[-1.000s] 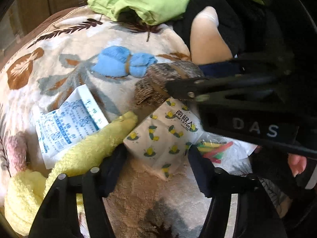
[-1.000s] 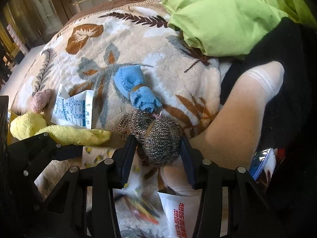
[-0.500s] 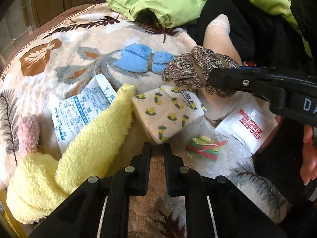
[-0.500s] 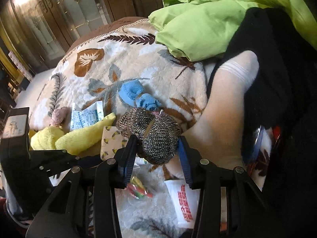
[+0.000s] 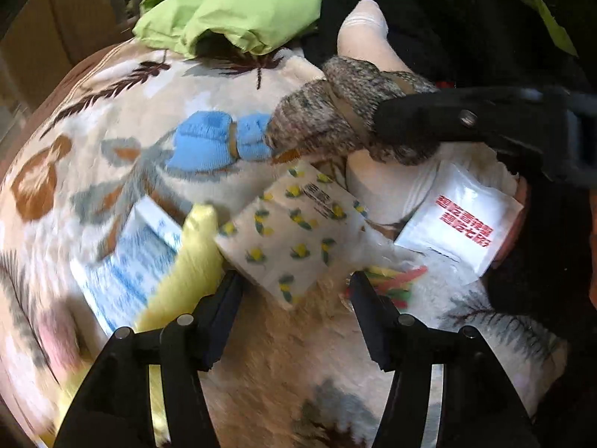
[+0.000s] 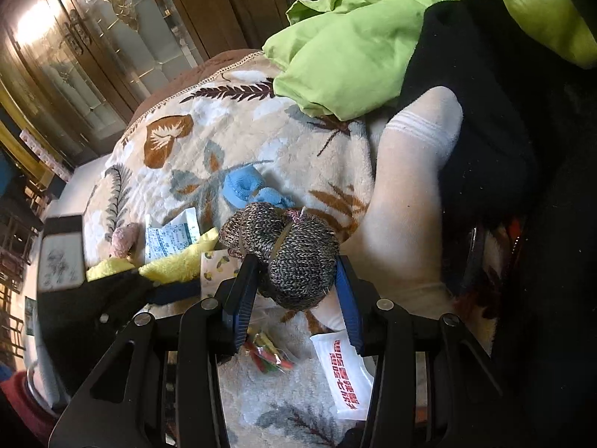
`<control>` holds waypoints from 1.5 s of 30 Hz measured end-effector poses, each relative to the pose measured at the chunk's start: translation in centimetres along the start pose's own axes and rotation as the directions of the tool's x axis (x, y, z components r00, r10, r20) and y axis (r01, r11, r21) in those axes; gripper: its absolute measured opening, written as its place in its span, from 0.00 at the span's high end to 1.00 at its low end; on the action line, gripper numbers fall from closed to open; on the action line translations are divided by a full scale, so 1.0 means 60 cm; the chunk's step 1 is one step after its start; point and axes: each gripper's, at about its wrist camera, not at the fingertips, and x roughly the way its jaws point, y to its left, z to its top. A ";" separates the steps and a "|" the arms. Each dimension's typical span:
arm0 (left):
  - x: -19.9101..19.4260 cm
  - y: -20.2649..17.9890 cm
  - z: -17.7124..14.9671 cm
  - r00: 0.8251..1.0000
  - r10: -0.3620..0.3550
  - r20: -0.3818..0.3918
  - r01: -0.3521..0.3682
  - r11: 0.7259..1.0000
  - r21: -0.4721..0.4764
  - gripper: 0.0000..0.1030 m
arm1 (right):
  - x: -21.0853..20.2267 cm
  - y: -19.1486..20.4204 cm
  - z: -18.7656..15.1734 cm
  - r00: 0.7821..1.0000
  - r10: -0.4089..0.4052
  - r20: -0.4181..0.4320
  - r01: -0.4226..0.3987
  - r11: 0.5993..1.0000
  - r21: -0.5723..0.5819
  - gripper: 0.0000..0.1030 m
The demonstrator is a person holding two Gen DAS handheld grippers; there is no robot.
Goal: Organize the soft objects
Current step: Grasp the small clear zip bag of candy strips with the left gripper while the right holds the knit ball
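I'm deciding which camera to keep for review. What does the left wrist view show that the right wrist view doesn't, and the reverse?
Only the left wrist view shows the left gripper from behind, jaws just reopened and open over a corner of the lemon-print packet, not pressing it.

Only the right wrist view shows the wooden glass-door cabinet and the right gripper with both pads shut on the grey knit sock bundle.

Both show that bundle, the blue sock bundle, yellow fuzzy sock, red-lettered white packet, green cloth and leaf-print blanket.

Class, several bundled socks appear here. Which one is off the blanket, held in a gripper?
The grey-brown knitted sock bundle, clamped in the right gripper. The blue bundle lies on the blanket.
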 end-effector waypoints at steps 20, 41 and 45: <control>0.018 -0.007 0.032 1.000 0.005 -0.022 -0.002 0.990 0.141 0.74 | 0.000 -0.014 -0.007 1.000 0.024 0.006 -0.024 0.998 0.052 0.60; -0.004 -0.064 -0.013 0.997 -0.060 -0.040 0.041 0.929 -0.368 0.48 | -0.041 -0.024 -0.020 0.996 0.072 0.055 -0.077 0.993 0.093 0.60; 0.001 -0.070 -0.020 0.998 -0.018 -0.055 -0.003 0.928 -0.372 0.60 | -0.043 -0.036 -0.023 0.995 0.083 0.055 -0.089 0.990 0.114 0.60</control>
